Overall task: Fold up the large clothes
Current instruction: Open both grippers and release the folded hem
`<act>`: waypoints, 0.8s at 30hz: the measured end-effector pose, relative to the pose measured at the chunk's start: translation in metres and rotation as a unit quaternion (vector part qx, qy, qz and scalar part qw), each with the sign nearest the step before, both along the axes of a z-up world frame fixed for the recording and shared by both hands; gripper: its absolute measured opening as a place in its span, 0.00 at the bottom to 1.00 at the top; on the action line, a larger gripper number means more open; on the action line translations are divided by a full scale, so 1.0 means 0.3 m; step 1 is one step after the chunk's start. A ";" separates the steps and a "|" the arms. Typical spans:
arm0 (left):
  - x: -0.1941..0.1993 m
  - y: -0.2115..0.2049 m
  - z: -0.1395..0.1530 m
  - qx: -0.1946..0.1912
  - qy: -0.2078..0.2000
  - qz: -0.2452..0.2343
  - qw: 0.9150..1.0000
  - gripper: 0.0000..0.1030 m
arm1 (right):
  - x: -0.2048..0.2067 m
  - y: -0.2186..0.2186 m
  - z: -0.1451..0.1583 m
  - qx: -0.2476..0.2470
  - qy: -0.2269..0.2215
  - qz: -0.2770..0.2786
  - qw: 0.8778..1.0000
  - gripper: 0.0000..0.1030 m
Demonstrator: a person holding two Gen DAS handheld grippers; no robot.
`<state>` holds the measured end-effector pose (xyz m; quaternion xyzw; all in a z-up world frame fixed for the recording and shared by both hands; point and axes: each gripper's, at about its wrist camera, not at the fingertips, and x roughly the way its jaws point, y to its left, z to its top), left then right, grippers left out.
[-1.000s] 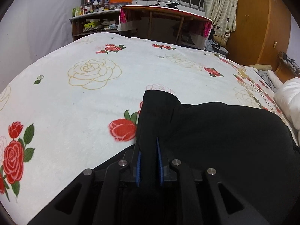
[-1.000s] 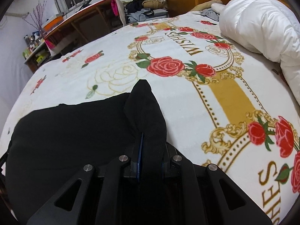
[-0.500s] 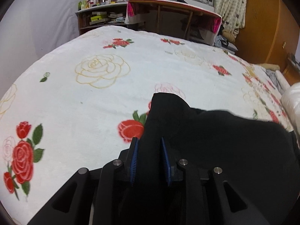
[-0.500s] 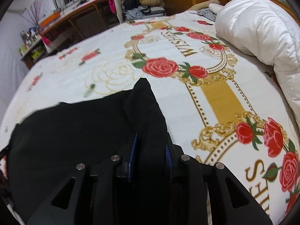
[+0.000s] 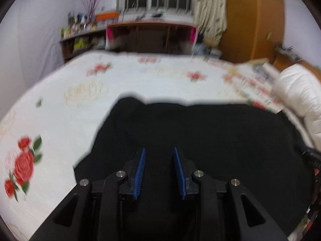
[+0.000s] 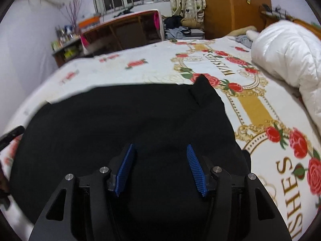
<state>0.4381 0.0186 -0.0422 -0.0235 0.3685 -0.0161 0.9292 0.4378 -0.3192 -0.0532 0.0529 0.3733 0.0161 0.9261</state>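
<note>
A large black garment (image 5: 200, 136) lies spread on the rose-patterned bed cover (image 5: 70, 104). My left gripper (image 5: 158, 150) hangs over the garment's left part, its blue pads apart, nothing between them. In the right wrist view the same garment (image 6: 120, 120) lies flat with a pointed corner (image 6: 204, 88) at its far right. My right gripper (image 6: 159, 146) is wide open above the garment's near right part. The left wrist view is motion-blurred.
A white puffy duvet (image 6: 286, 60) lies at the bed's right side. Beyond the bed's far edge stand a wooden desk (image 6: 124, 30), cluttered shelves (image 5: 80, 40) and an orange wardrobe (image 5: 250, 20). The left gripper's edge (image 6: 10, 136) shows at the far left.
Both grippers have opened and let go of the black garment's corners. Both have lifted and drawn back. The garment now lies flat on the bed.
</note>
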 end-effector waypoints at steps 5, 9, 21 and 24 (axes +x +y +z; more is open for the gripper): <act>0.028 0.040 -0.075 -0.019 -0.007 0.022 1.000 0.30 | 0.064 -0.052 -0.075 0.015 0.001 -0.009 1.000 0.54; 0.023 0.017 -0.099 -0.006 -0.012 0.024 1.000 0.30 | 0.063 -0.046 -0.102 0.009 -0.007 -0.020 1.000 0.54; -0.145 -0.284 0.114 -0.065 -0.036 -0.116 0.990 0.35 | -0.132 0.051 0.103 0.019 -0.043 0.013 0.999 0.54; -0.113 -0.401 0.030 -0.032 0.000 -0.141 0.989 0.35 | -0.103 0.022 0.021 0.010 -0.007 -0.003 1.000 0.54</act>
